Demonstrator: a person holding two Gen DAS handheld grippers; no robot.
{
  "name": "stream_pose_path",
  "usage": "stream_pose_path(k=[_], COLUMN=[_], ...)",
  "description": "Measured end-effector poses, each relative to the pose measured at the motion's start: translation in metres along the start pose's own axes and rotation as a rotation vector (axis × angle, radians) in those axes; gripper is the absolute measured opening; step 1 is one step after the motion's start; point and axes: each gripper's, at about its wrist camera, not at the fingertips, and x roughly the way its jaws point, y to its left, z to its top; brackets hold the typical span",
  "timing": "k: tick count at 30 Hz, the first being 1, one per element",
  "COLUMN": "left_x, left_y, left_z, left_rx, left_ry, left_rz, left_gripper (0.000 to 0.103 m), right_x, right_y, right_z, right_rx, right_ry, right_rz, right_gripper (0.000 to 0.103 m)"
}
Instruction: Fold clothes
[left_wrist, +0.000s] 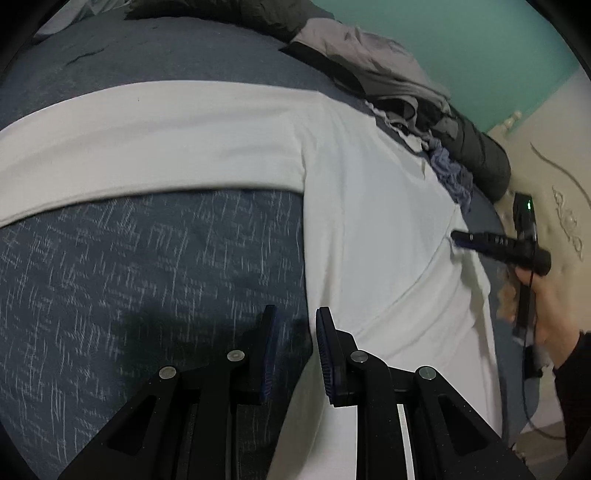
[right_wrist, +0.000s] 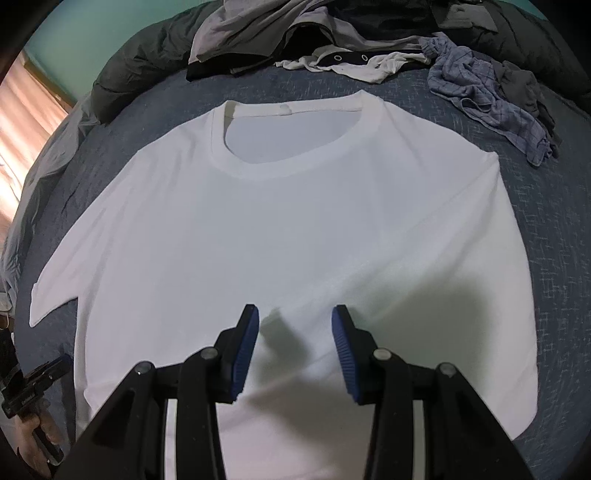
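Note:
A white T-shirt (right_wrist: 295, 229) lies flat, front up, on the blue bed cover (right_wrist: 554, 258), collar towards the far side. My right gripper (right_wrist: 295, 317) hovers open over the chest with nothing between its blue pads. It also shows at the right of the left wrist view, the right gripper (left_wrist: 456, 238) low over the shirt and held by a hand (left_wrist: 554, 306). My left gripper (left_wrist: 295, 321) stands at the side edge of the T-shirt (left_wrist: 369, 206), below the sleeve. Its jaws are narrowly apart and no cloth is pinched between them.
A pile of grey and black clothes (right_wrist: 332, 33) and a dark puffy jacket (right_wrist: 147, 55) line the far side of the bed. A blue checked garment (right_wrist: 480, 81) lies crumpled at the far right. Bare blue bed cover (left_wrist: 147, 258) lies to the left of the shirt.

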Motion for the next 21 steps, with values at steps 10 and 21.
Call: stream_pose_path(k=[10, 21], left_x=[0.035, 0.000], left_y=[-0.001, 0.014], left_z=[0.006, 0.019], left_rx=[0.010, 0.006], left_ry=[0.042, -0.045], left_rz=[-0.044, 0.009], left_gripper=[0.001, 0.001], right_x=[-0.005, -0.002], right_y=[0.005, 0.003], right_z=[0.002, -0.002], right_rx=[-0.020, -0.005], right_ry=[-0.006, 0.001], right_rz=[-0.007, -0.004], right_gripper=[0.042, 0.042])
